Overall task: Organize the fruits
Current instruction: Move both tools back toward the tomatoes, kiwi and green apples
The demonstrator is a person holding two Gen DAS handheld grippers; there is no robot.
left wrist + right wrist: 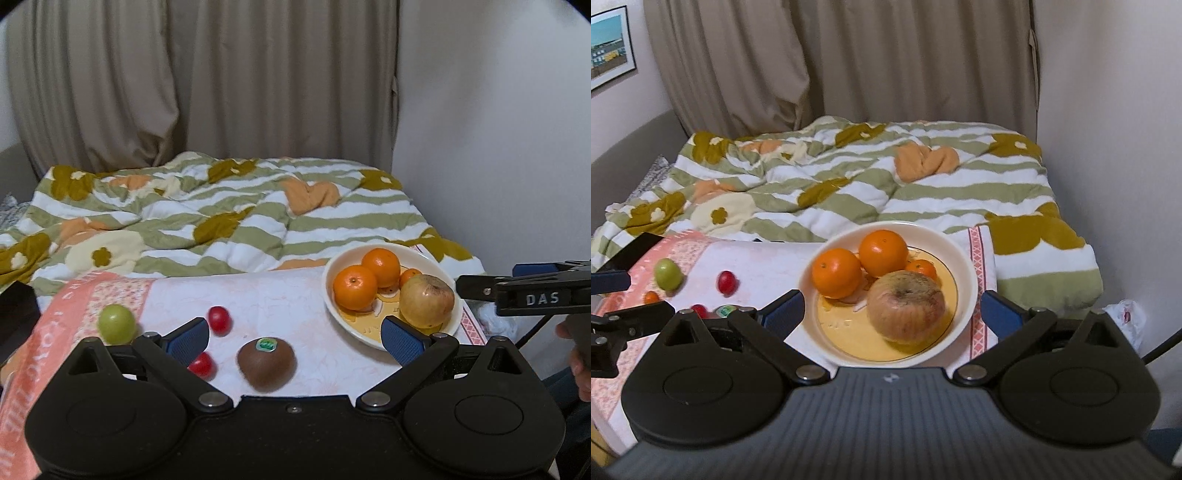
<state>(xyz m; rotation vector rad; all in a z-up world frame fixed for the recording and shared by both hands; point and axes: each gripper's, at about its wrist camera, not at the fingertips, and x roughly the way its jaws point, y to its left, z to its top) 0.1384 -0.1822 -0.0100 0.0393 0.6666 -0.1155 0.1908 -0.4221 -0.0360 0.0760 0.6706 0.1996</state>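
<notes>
A white bowl (336,317) (964,266) holds two big oranges (355,287) (836,272), a small orange (921,269) and a yellowish apple (426,301) (905,305). On the pink cloth lie a brown kiwi (266,363), two red cherry tomatoes (219,320) (201,365), a green fruit (116,324) (668,273) and a tiny orange fruit (651,297). My left gripper (295,336) is open and empty, just above and behind the kiwi. My right gripper (892,312) is open and empty, its fingers on either side of the bowl's near part.
The cloth (280,302) covers a small table against a bed with a striped flowered quilt (221,218). A curtain (221,74) and a white wall stand behind. A dark object (16,314) sits at the table's left edge. The right gripper's side (517,291) shows beside the bowl.
</notes>
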